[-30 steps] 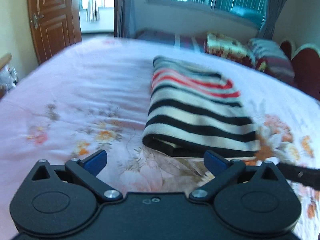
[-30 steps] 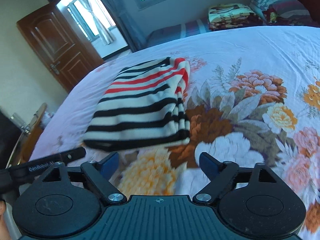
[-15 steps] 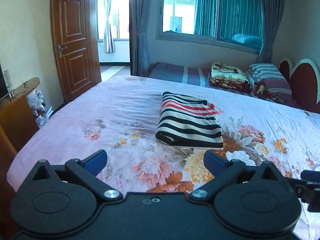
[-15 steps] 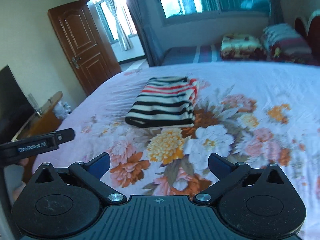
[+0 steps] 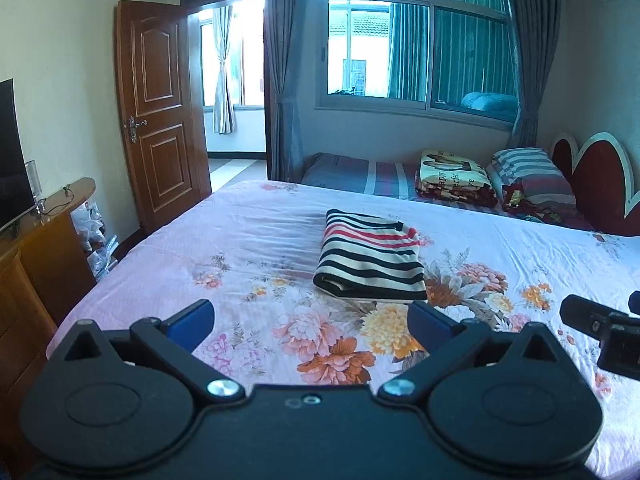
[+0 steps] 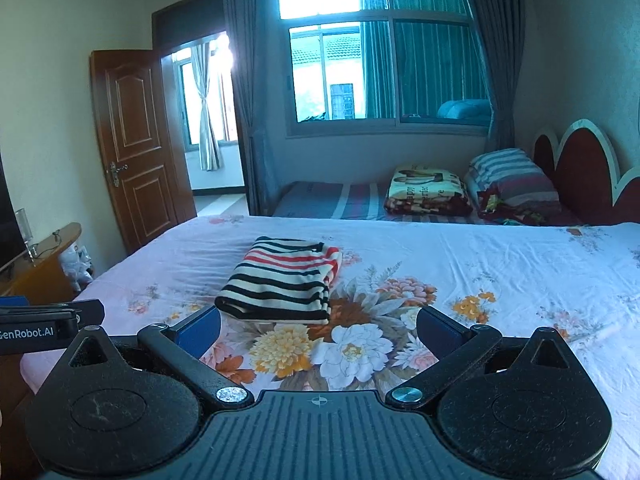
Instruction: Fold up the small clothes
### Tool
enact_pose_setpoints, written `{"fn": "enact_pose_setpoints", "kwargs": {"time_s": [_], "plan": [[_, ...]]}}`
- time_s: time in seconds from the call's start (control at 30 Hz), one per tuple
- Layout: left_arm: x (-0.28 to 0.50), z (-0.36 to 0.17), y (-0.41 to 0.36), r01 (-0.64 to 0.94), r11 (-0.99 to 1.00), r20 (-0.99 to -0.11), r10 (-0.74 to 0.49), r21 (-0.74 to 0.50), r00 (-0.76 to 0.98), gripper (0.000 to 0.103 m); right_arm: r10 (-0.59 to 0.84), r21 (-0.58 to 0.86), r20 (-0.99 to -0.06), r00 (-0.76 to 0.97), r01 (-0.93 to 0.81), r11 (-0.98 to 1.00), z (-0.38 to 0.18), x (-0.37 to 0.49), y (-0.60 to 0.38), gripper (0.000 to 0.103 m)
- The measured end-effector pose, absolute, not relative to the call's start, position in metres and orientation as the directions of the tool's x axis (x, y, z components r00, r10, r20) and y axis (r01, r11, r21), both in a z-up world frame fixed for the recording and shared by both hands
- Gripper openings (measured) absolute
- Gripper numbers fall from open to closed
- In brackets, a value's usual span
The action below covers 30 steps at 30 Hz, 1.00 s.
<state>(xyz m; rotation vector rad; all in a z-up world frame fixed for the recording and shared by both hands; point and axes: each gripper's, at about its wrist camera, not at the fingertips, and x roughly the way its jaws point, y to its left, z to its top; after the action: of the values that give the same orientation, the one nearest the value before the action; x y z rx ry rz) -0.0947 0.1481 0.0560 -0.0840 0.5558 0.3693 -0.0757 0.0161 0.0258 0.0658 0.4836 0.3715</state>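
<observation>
1. Resting folded into a compact rectangle, the striped garment lies flat on the floral bedsheet, centre of the left view and centre-left of the right view.
2. Left gripper: jaws spread wide, nothing between the blue pads. It hangs at the lower edge of the frame, well apart from the garment.
3. Right gripper: jaws likewise released and empty, pads clear of the cloth. Its body also shows at the right edge of the left view.
4. Step in hand, as judged: the fold looks complete; edges appear stacked and no sleeve or hem trails loose. Both grippers stand clear of the piece.
5. Next move, as judged: no second garment is visible on the bed, so either end here or locate the next piece. If a tidy-up is wanted, approach the near folded edge low and level, and pinch only the top layers to avoid dragging the sheet.
</observation>
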Motion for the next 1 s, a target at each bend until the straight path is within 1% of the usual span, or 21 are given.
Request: {"fn": "enact_pose_setpoints", "kwargs": {"time_s": [0.37,0.5,0.63,1.0], "plan": [[-0.098,0.054,0.146,-0.367,0.930,-0.532,0.320,0.019,0.784,0.103,0.356,0.129,-0.443,0.823,-0.334,0.934,0.024,-0.076,0.013,0.103],[-0.098,0.054,0.144,-0.367,0.930,-0.521,0.329,0.033,0.788,0.103,0.367,0.140,-0.448,0.815,-0.342,0.929,0.022,-0.075,0.013,0.103],[-0.095,0.053,0.144,-0.363,0.931,-0.532,0.325,0.036,0.782,0.103,0.364,0.135,-0.452,0.815,-0.341,0.930,0.021,-0.074,0.013,0.103],[-0.093,0.053,0.144,-0.366,0.930,-0.528,0.329,0.036,0.783,0.103,0.370,0.140,-0.462,0.806,-0.346,0.928,0.017,-0.067,0.014,0.103]]}}
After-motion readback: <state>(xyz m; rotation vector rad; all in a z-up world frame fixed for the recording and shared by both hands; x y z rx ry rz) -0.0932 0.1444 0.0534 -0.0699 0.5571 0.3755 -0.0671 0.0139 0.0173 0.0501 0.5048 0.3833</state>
